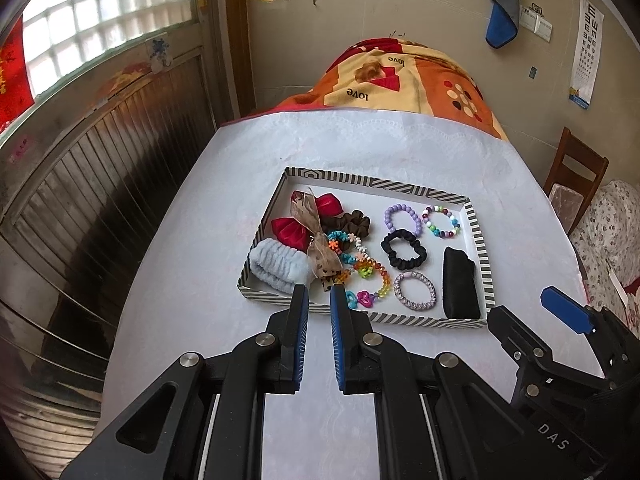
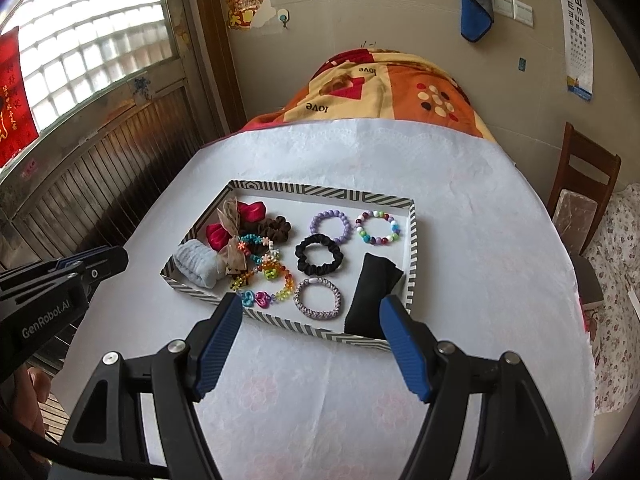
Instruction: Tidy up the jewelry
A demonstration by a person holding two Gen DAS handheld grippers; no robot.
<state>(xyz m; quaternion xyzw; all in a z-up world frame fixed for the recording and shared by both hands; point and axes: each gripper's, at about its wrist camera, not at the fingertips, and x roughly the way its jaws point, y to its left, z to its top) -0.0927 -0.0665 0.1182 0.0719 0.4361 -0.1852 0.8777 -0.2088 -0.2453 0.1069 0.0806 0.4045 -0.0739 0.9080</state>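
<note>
A striped-rim tray (image 1: 478, 240) (image 2: 412, 240) on the white table holds jewelry and hair items: a red bow (image 1: 290, 230), a pale blue band (image 1: 276, 266), a brown scrunchie (image 1: 348, 220), colourful bead chains (image 1: 360, 268), a purple bead bracelet (image 1: 402, 220) (image 2: 332, 224), a multicolour bead bracelet (image 1: 440, 222) (image 2: 378, 228), a black scrunchie (image 1: 404, 250) (image 2: 320, 260), a silver braided bracelet (image 1: 414, 290) (image 2: 318, 298) and a black pouch (image 1: 460, 288) (image 2: 370, 296). My left gripper (image 1: 320, 292) is nearly closed and empty at the tray's near edge. My right gripper (image 2: 312, 308) is open and empty, in front of the tray.
A patterned orange quilt (image 1: 404, 76) lies beyond the table's far edge. A wooden chair (image 1: 576, 176) stands to the right. A metal-panelled wall and window are on the left. The right gripper's body (image 1: 560, 340) shows in the left wrist view.
</note>
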